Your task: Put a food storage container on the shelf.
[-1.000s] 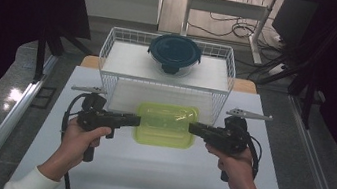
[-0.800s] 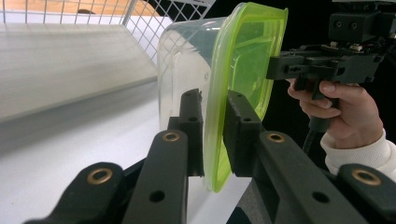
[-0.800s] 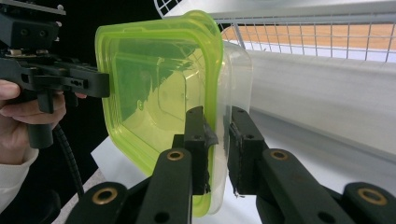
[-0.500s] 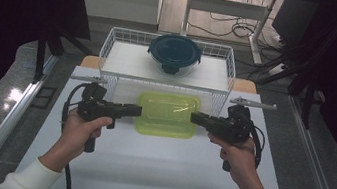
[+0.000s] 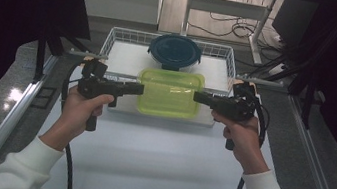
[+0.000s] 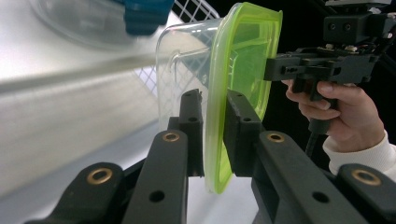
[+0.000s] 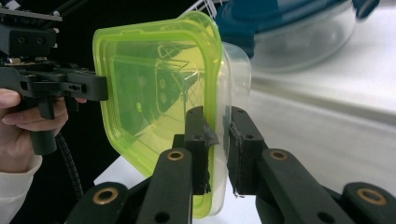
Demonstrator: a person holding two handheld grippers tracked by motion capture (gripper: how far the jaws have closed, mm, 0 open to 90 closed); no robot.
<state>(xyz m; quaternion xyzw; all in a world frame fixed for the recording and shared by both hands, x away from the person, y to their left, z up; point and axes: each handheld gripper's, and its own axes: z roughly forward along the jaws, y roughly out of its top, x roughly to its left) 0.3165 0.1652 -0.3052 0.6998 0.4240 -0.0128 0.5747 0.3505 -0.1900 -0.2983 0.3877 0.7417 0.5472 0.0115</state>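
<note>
- Box [image 5: 169,93]: clear body with a yellow-green lid [image 6: 243,60], carried between the two grippers, one at each short end; it hangs level in the high view, off the table [image 5: 157,158].
- Left gripper [image 5: 133,88]: jaws clamped on the box's left edge. In the left gripper view one jaw lies against the clear wall under the lid rim and the other against the top of the lid, with the rim pinched between them.
- Right gripper [image 5: 202,98]: jaws clamped on the box's right edge. In the right gripper view the lid rim and the clear wall stand between the two pads, touching both.
- Hands: the left hand [image 5: 81,109] and the right hand [image 5: 241,133] each grip a handle, wrists in white sleeves; a black cable [image 5: 66,170] trails from each gripper back toward the person.
- Basket [image 5: 114,41]: white wire, just beyond the grippers; the far edge of the box overlaps its near rim in the high view.
- Bowl [image 5: 175,51]: clear body with a dark blue lid, in the basket, straight beyond the box and midway between the grippers.
</note>
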